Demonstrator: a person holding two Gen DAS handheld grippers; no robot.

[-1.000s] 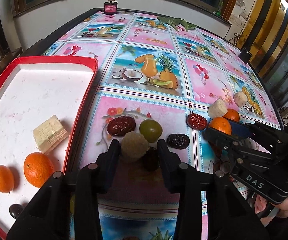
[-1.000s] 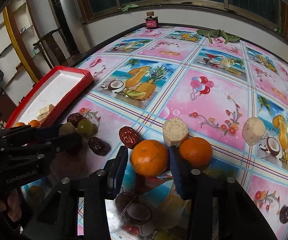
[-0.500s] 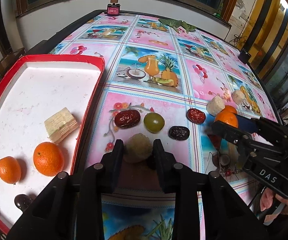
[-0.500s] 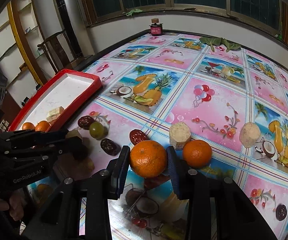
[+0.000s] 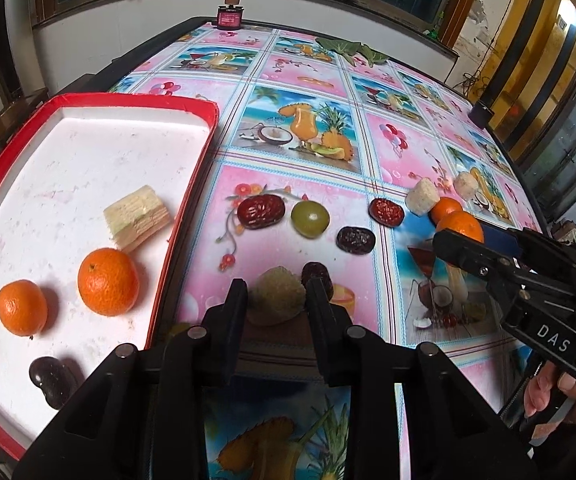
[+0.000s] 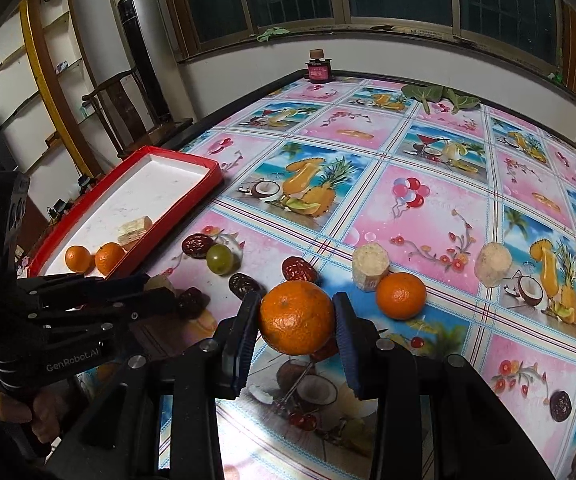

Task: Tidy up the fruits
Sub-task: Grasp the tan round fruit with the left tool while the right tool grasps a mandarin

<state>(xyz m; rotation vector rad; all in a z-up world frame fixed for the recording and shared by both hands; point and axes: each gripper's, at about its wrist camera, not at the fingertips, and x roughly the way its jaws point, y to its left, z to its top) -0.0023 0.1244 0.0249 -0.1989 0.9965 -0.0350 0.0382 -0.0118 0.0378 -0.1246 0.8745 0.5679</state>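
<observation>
Orange (image 6: 296,316) apparently lifted, clamped by right hand-held gripper (image 6: 294,320).

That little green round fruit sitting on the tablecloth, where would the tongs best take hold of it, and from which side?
Grip the green fruit across its widest middle, coming down from above. It is round and smooth, so any higher pinch would likely slip off. Set the fingers front and back: the red date lies close on its tray side, and the dark date sits nearby on the other, apart.

left hand-held gripper (image 5: 277,294) clamped, right (image 6: 296,318) (likewise)
</observation>
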